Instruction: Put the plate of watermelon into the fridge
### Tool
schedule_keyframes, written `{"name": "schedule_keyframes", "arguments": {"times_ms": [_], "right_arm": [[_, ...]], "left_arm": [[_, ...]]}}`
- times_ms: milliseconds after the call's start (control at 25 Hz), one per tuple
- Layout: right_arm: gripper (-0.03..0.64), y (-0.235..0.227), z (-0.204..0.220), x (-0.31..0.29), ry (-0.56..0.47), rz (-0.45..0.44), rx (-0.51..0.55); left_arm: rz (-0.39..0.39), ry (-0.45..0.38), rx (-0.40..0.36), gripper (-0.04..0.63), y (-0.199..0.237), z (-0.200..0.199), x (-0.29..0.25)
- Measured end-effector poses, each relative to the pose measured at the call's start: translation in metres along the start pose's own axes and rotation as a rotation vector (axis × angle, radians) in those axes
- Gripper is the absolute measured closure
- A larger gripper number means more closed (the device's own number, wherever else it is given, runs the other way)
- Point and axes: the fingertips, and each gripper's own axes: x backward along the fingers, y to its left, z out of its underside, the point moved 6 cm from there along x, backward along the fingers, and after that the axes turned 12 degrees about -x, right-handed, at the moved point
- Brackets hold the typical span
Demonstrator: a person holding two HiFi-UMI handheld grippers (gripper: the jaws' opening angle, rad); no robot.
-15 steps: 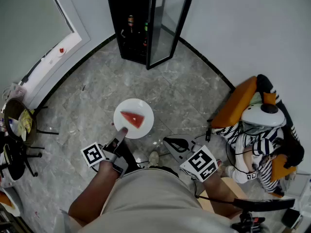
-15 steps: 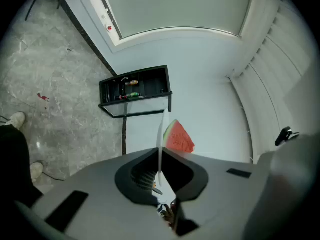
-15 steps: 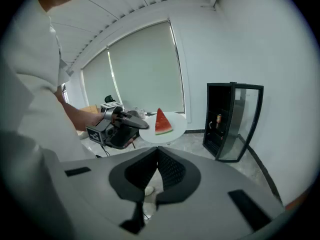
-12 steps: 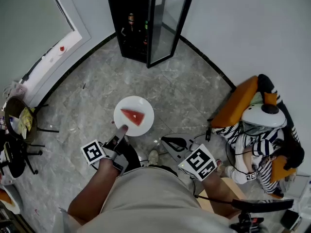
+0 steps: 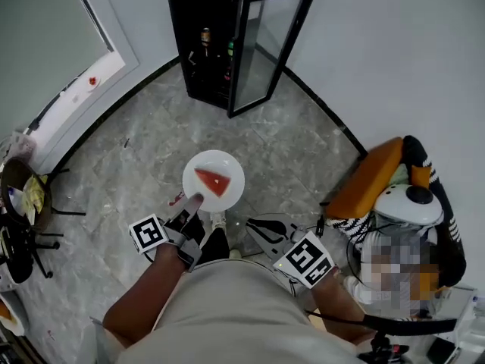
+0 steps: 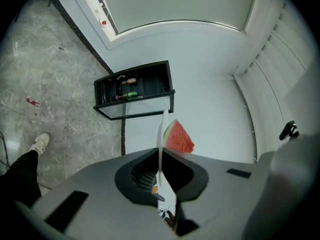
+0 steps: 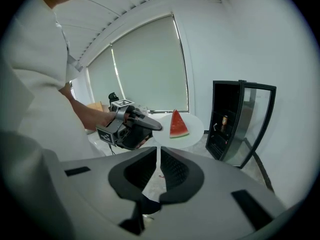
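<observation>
Plainly, the left gripper [image 5: 191, 203] is clamped on the near rim of a round white ceramic plate [image 5: 232, 174], its jaws closed down to the thickness of the rim; the left gripper view shows the plate edge-on, running straight into the slot between the jaws. On the plate lies one triangular wedge of red watermelon with a green rind [image 5: 213, 180], near the middle. The plate is held out over the grey marbled stone floor [image 5: 288, 142], in front of the person and well apart from the small black fridge [image 5: 182, 36]. That fridge stands against the white wall with its glass door [image 5: 265, 51] swung open. Inside it are a few bottles [image 5: 204, 36], one with an orange band and one green; their labels are too small to read. The right gripper [image 5: 251, 226] hangs lower and to the side, pointing downward, with its jaws brought together and nothing between them. Each gripper carries a cube with black-and-white square markers [image 5: 146, 234]; these show patterns only, no lettering. A small red spot [image 6: 31, 102] marks the floor.
</observation>
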Motion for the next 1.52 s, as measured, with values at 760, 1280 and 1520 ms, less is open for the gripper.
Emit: {"name": "schedule_keyframes", "arguments": {"times_ms": [760, 1280, 1520], "right_arm": [[0.517, -0.121, -0.166, -0.106, 0.023, -0.05, 0.07], [0.517, -0.297, -0.259, -0.153, 0.027, -0.199, 0.13], [0.518, -0.336, -0.274, -0.158, 0.048, -0.217, 0.148]], "left_arm": [[-0.049, -0.004, -0.07, 0.572, 0.042, -0.173, -0.134], [-0.136, -0.187, -0.034, 0.573, 0.074, -0.268, -0.27], [-0.16, -0.255, -0.017, 0.572, 0.082, -0.295, -0.308]]}}
